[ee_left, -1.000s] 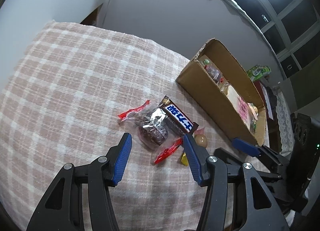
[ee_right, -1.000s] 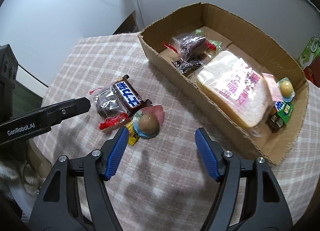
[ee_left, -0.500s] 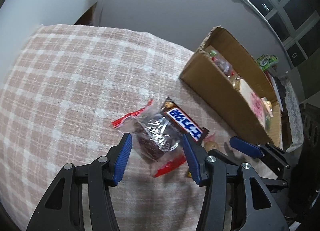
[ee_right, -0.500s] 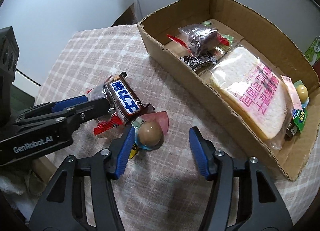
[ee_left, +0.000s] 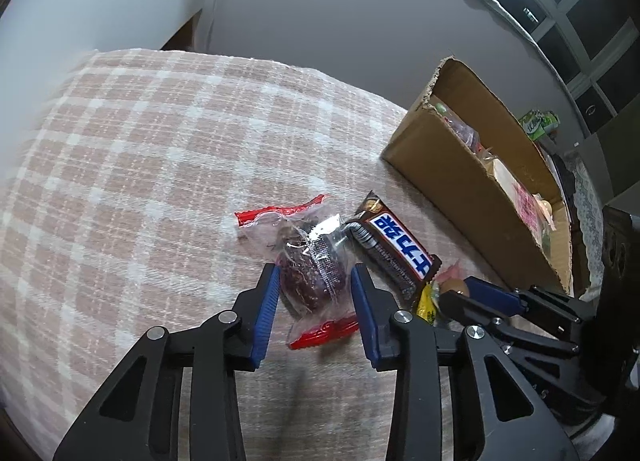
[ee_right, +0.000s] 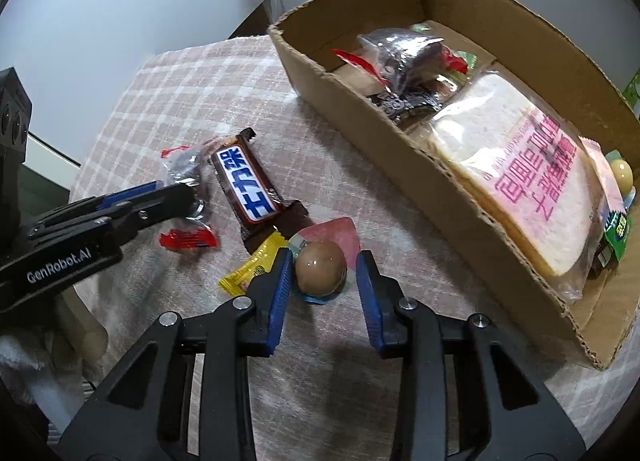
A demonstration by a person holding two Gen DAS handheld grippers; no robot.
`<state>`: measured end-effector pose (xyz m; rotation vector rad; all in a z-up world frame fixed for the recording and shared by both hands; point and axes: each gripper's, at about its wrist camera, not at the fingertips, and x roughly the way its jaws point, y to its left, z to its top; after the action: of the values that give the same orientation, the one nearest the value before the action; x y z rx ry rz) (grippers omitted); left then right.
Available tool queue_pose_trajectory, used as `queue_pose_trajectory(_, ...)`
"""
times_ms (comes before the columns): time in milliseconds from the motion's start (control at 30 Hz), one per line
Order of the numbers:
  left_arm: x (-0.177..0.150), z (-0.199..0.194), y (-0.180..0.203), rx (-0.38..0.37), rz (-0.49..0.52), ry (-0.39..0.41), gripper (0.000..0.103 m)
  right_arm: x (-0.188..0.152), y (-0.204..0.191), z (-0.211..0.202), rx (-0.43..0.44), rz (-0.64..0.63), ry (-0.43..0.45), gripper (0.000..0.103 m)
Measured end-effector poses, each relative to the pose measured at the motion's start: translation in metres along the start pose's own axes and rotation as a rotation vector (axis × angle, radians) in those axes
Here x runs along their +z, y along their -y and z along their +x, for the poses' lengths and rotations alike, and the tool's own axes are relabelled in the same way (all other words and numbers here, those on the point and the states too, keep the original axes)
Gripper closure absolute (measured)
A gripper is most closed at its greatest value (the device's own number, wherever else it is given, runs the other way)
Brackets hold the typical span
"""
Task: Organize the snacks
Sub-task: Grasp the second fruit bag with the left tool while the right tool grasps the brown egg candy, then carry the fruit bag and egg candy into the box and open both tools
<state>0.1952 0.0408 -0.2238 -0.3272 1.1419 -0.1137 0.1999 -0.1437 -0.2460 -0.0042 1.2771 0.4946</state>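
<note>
My left gripper (ee_left: 314, 281) points down at a dark cake in a clear packet with red ends (ee_left: 310, 265) on the checked cloth. Its jaws are closing and both blue pads touch the packet's sides. A brown chocolate bar with a blue label (ee_left: 394, 247) lies just right of it. My right gripper (ee_right: 324, 261) straddles a brown egg in a pink and blue wrapper (ee_right: 320, 267). Those jaws are closing too, with a thin gap left at the right pad. The left gripper's fingers (ee_right: 160, 201) show at the left of the right wrist view.
An open cardboard box (ee_right: 400, 153) stands on the right, holding a bagged bread slice (ee_right: 516, 165), another cake packet (ee_right: 404, 57) and an egg pack (ee_right: 622, 173). A yellow sachet (ee_right: 250, 271) lies under the bar's end. The table edge (ee_right: 92, 165) runs at the left.
Both grippers have come down over the loose snacks and narrowed their jaws, the left one around the cake packet, the right one around the egg. The snacks lie where they were.
</note>
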Motion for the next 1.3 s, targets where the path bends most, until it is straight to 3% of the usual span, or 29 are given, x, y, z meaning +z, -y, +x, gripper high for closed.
queue_pose_trajectory(200,-0.006,-0.005,-0.006,0.001,0.001,0.004,0.071,-0.002,-0.006,-0.002,-0.028,-0.042,-0.006,0.076)
queue_pose_trajectory(500,-0.006,-0.007,-0.006,0.005,0.001,0.007,0.072,-0.001,-0.010,-0.002,-0.048,-0.101,-0.006,0.076)
queue_pose_trajectory(900,-0.005,-0.024,0.000,-0.014,-0.001,0.033,0.072,-0.006,-0.012,-0.020,-0.030,-0.085,0.029,0.077)
queue_pose_trajectory(1300,0.014,-0.051,0.040,-0.049,0.093,0.101,0.072,-0.013,0.010,-0.068,0.007,-0.042,0.085,0.077)
